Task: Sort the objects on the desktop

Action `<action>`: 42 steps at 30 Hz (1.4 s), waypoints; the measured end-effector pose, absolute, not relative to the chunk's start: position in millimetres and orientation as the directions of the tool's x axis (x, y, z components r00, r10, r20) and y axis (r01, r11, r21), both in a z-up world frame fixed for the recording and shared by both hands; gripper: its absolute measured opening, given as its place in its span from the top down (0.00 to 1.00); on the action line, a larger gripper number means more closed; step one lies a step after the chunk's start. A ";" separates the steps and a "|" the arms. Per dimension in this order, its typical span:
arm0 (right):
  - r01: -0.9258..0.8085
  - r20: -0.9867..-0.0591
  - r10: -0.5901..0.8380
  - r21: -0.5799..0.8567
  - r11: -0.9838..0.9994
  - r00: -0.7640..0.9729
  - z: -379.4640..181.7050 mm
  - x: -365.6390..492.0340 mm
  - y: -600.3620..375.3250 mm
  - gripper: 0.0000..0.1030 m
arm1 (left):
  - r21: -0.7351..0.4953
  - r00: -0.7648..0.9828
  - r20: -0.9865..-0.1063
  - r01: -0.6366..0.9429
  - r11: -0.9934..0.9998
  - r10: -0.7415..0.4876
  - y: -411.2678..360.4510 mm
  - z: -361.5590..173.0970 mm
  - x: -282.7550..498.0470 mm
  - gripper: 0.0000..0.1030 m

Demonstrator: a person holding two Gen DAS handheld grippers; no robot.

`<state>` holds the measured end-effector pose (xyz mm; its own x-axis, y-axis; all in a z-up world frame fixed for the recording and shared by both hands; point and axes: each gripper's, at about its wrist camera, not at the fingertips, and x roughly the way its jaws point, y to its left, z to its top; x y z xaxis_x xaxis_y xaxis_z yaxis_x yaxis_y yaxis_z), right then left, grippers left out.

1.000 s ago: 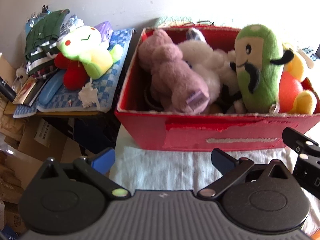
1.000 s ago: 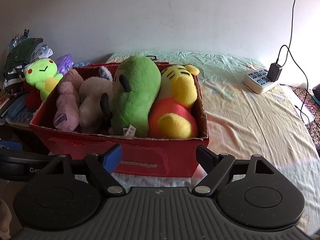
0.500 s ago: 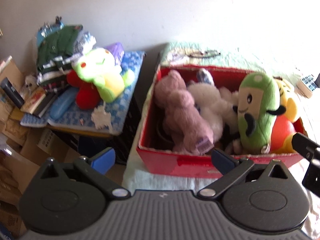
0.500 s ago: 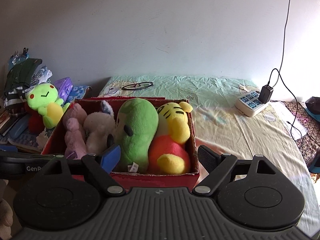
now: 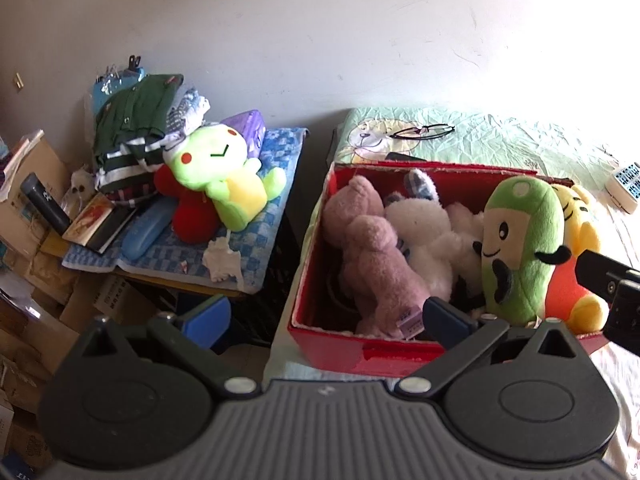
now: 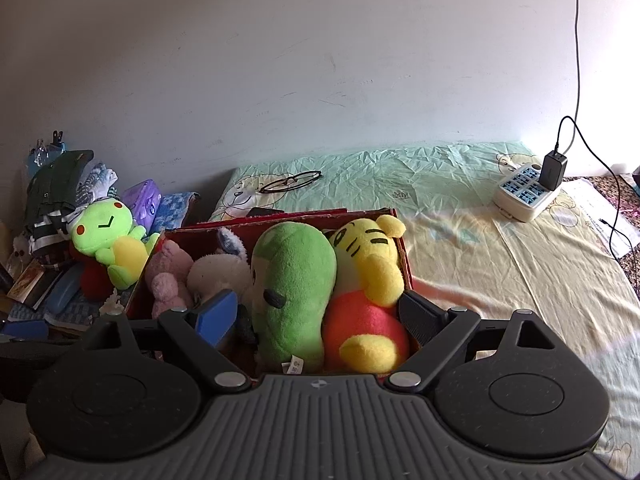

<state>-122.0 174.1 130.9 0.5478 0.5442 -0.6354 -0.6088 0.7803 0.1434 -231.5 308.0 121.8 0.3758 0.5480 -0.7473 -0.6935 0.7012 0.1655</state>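
We hold both claws empty | left claw [image 5: 326,308] wide; right claw [image 6: 318,314] opening, gripping nothing | red box [image 6: 280,216] of plush toys ahead, below | frog plush [image 5: 224,178] on desk, leftward, nearer left claw

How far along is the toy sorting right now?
Done: four soft toys sit in the red box, among them the green one and the yellow tiger. In hand: nothing; the left gripper is open and empty, and the right gripper is opening, with nothing gripped. Left: the green frog toy lies on the side table.
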 end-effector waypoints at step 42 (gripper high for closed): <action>-0.568 -0.696 0.517 0.188 0.801 0.498 105.9 -84.1 189.8 0.24 | 0.217 0.307 -0.798 -0.657 0.722 0.519 322.8 90.4 -175.1 0.01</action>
